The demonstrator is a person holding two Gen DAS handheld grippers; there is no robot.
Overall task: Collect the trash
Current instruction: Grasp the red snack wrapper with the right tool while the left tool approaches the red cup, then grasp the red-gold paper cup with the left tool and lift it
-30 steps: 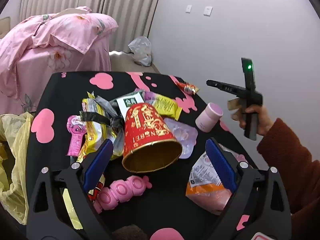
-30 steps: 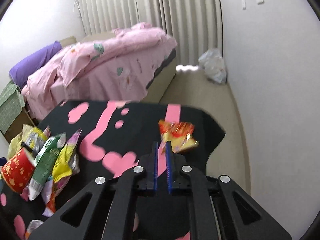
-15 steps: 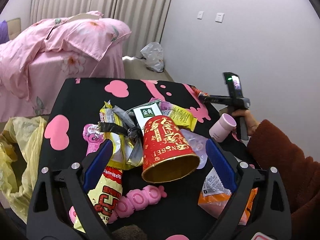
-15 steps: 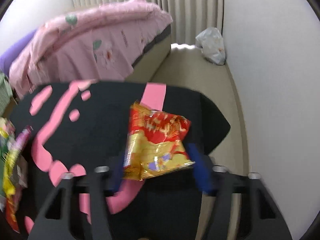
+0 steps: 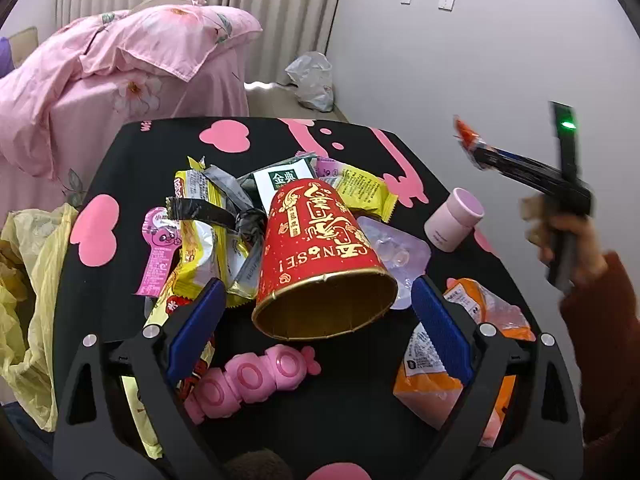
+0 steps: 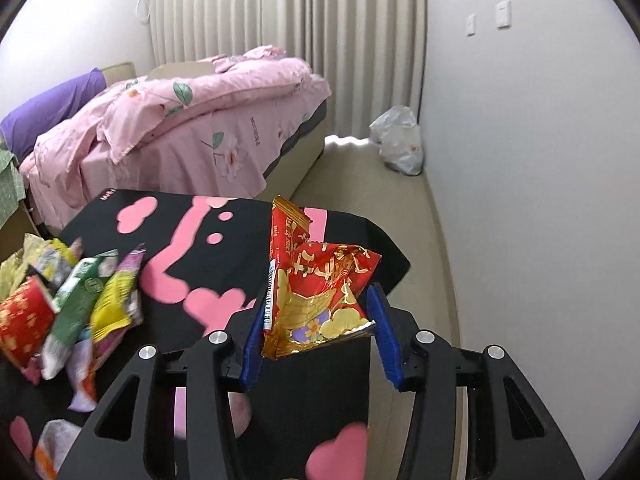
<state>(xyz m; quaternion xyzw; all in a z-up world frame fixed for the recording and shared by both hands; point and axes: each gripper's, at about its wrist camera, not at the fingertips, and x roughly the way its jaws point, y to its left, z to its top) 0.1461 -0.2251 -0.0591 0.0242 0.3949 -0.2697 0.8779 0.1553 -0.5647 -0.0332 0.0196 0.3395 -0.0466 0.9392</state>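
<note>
— Trash — where's that red-and-gold snack wrapper (image 6: 320, 300)?
— Crumpled, clamped between the right gripper (image 6: 316, 330) fingers, lifted off the worktop (image 6: 224, 240).
— Left gripper (image 5: 316, 320)?
— Fingers apart around a tipped red paper cup (image 5: 320, 256) — not touching; more wrappers (image 5: 208, 216) beyond.

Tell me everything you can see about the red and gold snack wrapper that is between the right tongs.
The snack wrapper is a crinkled foil packet, red with gold patterns, a purple patch and a white barcode strip on its left edge. It looks empty and crumpled. It stands tilted between the blue pads of the right tongs, which pinch its lower part, lifted off the black table. From the left wrist view only its orange-red tip sticks out past the tongs. The jaws have just been closing on it.
</note>
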